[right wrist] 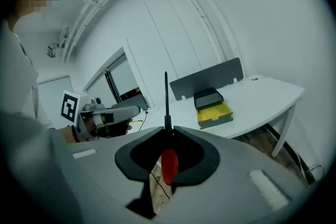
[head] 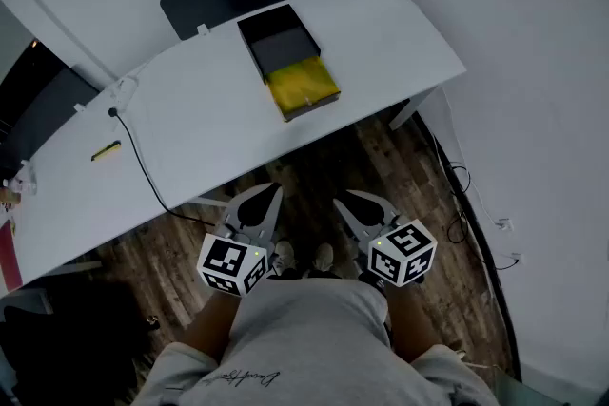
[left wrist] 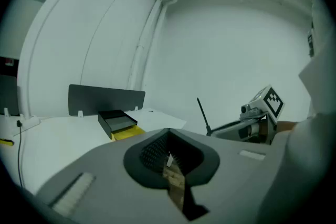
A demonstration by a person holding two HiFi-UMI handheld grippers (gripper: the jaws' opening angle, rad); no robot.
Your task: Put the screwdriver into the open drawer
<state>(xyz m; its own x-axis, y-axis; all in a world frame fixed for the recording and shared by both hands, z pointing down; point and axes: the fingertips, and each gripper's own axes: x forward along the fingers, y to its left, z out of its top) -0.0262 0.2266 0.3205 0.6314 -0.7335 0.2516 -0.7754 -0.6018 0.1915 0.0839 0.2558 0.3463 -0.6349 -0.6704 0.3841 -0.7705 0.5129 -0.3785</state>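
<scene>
Head view: we stand back from white counter [head: 190, 119]; open drawer [head: 303, 86], yellow inside, well ahead; wooden floor [head: 314, 166] between, white walls [head: 533, 33].
Left gripper view: left tool [left wrist: 169, 136] closed, empty.
Right gripper view: right tool [right wrist: 168, 136] clamps screwdriver [right wrist: 169, 165] by red handle, shaft up.
We judge carry step; next: approach, lower over drawer, release.

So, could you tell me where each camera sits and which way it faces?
Head view: on the person's head, looking steeply down at the left gripper, right gripper and white desk; torso and shoes show.
Left gripper view: on the left gripper, looking along its shut fingers towards the desk; the right gripper shows at right.
Right gripper view: on the right gripper, looking along the gripped screwdriver; the left gripper shows at left.
All three show the open yellow drawer.
</scene>
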